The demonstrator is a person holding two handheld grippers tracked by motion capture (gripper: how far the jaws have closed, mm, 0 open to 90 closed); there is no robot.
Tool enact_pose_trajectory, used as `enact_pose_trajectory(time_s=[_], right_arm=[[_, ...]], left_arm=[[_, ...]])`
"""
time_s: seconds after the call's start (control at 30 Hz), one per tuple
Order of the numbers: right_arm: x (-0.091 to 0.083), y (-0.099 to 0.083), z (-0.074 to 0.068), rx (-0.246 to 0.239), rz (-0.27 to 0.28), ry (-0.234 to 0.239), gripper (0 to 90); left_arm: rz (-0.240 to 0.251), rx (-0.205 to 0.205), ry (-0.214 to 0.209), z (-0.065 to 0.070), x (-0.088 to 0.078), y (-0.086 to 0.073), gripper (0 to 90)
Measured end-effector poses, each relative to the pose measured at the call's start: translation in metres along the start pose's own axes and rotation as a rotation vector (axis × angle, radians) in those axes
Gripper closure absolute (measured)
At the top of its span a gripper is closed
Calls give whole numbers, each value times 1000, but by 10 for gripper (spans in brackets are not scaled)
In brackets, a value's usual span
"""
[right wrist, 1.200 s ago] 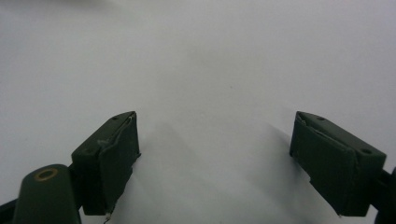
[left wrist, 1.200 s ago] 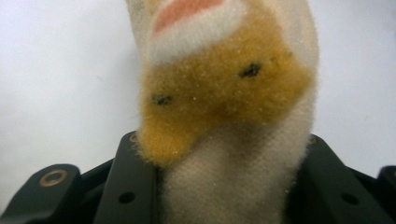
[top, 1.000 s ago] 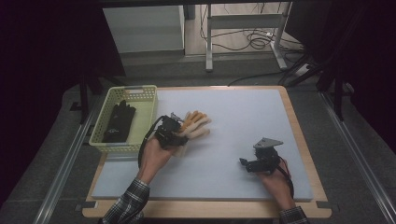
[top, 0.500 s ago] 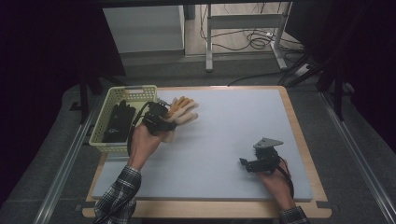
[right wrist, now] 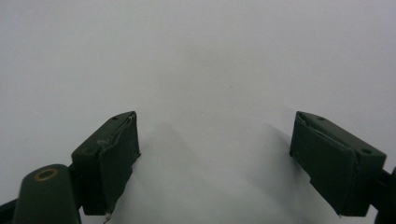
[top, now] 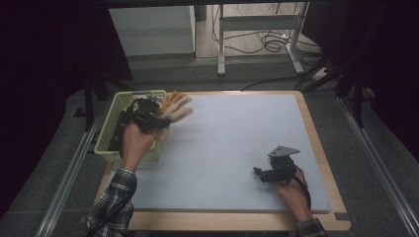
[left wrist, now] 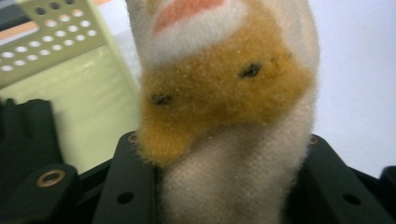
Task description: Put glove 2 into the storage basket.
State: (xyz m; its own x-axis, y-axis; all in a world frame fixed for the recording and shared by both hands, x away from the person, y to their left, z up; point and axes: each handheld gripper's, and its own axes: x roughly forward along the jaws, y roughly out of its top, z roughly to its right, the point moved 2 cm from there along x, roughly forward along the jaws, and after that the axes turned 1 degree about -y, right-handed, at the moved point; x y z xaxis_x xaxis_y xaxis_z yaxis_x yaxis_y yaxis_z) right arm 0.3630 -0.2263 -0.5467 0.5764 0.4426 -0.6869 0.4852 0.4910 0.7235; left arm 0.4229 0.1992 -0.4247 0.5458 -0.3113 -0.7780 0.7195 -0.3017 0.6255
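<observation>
A soft toy (top: 176, 105) in orange and white hangs just above the near right corner of the pale green basket (top: 112, 118). My left gripper (top: 159, 117) is shut on it. In the left gripper view the toy (left wrist: 224, 93) fills the space between both black jaws of the left gripper (left wrist: 219, 191), with the basket wall (left wrist: 56, 32) behind on the left. My right gripper (top: 261, 173) rests low over the mat at the front right. Its jaws stand wide apart in the right gripper view (right wrist: 215, 140), with nothing between them.
A black object (left wrist: 23, 135) lies inside the basket. The pale mat (top: 237, 128) sits in a wooden-edged table top (top: 316, 143). Beyond the table stand a cabinet (top: 150, 29) and a metal frame with cables (top: 257, 24).
My left hand has carried the soft toy left and away from me, rising a little, from the mat to the basket's edge. The right gripper has stayed put.
</observation>
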Motion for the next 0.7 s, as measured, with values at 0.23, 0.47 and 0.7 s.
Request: enact_pose_trajectory(time_s=[0.23, 0.47, 0.7], right_arm=[[0, 0, 0, 0, 0, 0, 152], [0, 0, 0, 0, 0, 0, 152], [0, 0, 0, 0, 0, 0, 152]], left_arm=[[9, -35, 42, -22, -10, -3, 589], [23, -86, 89, -51, -19, -9, 586], [17, -147, 133, -80, -17, -20, 583]])
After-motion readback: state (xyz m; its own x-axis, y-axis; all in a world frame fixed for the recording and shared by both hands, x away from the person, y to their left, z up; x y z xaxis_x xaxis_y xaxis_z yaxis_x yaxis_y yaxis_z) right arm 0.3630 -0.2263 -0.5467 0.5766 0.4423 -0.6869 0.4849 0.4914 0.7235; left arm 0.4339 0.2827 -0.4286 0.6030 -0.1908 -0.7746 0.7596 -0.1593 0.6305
